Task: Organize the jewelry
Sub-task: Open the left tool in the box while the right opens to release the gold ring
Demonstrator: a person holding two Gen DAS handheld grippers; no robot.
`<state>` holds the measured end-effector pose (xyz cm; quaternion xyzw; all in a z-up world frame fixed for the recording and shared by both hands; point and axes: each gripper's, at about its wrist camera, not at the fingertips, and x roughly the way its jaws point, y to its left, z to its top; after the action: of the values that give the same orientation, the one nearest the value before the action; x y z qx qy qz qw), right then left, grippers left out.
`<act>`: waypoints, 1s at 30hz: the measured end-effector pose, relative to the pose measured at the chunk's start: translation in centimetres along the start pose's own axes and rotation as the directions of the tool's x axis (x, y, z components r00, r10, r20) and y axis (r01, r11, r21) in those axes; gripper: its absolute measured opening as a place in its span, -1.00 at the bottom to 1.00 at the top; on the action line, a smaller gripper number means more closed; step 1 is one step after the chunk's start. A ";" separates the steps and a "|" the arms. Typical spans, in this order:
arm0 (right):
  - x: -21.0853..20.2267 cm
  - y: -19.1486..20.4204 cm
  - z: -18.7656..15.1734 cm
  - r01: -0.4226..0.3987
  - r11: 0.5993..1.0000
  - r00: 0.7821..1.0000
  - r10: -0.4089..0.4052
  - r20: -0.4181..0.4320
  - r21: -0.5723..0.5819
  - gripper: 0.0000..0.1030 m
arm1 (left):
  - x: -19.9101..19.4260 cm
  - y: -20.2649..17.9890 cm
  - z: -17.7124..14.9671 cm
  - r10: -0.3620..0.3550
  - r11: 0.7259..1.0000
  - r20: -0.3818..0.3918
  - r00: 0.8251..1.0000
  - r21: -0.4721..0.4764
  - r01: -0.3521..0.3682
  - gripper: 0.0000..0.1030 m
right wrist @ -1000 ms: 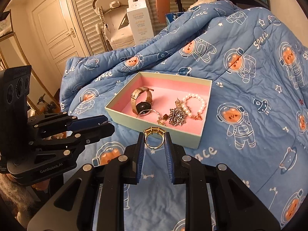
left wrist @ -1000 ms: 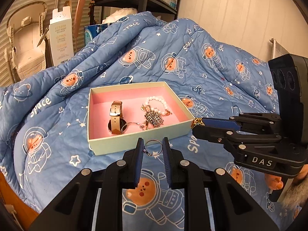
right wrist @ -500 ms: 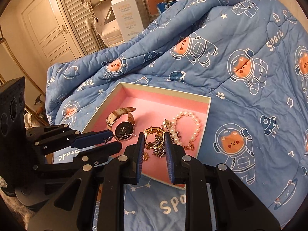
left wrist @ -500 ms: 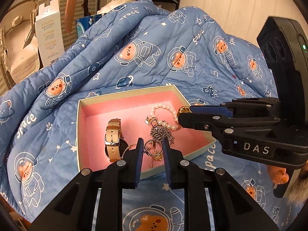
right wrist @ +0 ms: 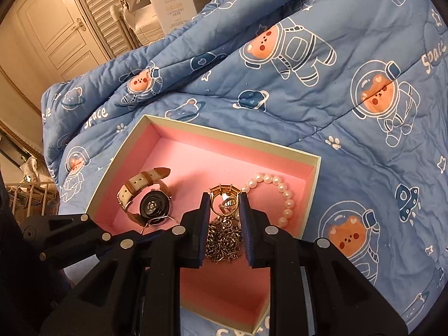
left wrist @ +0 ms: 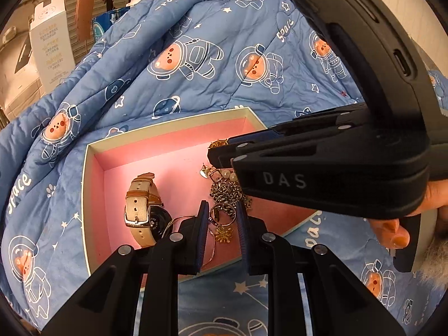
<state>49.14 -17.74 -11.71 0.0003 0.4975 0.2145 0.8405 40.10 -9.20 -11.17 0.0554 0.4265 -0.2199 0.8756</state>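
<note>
Left gripper [left wrist: 222, 218] pinching a small silver ring [left wrist: 221, 212] with a gold charm, low over the pink box [left wrist: 168, 165] at 6 o'clock. Right gripper [right wrist: 224, 205] squeezing a gold ring [right wrist: 224, 193], also above the box. Inside: a watch [right wrist: 145, 196] with a tan strap at 9 o'clock, a pearl bracelet [right wrist: 280, 193] at 3 o'clock, a heap of chain [right wrist: 224, 238] in the middle. Box sitting on a blue quilt [right wrist: 322, 89] with bear astronauts. A white carton [right wrist: 168, 0] at 12 o'clock.
</note>
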 end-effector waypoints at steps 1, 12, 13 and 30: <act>0.3 0.0 0.1 0.003 1.000 1.000 -0.003 -0.006 0.000 -0.59 | 0.1 0.0 0.1 -0.005 1.000 -0.003 1.000 -0.006 0.005 -0.62; 2.5 0.0 0.3 0.027 1.000 0.998 -0.028 -0.055 -0.010 -0.59 | 1.4 -0.2 0.7 -0.024 1.000 -0.020 1.000 -0.007 0.024 -0.62; 2.6 0.0 0.3 0.033 0.999 0.998 -0.033 -0.052 -0.014 -0.59 | 1.5 -0.2 0.7 -0.024 1.000 -0.019 1.000 -0.006 0.024 -0.62; 1.9 0.8 0.5 0.027 0.999 1.000 -0.027 0.006 -0.044 0.04 | -0.5 -0.7 0.0 -0.020 0.999 0.049 0.999 0.029 0.019 0.10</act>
<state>50.05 -16.25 -12.87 -0.0243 0.4904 0.2140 0.8444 39.58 -9.65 -10.71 0.0581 0.4023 -0.2357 0.8827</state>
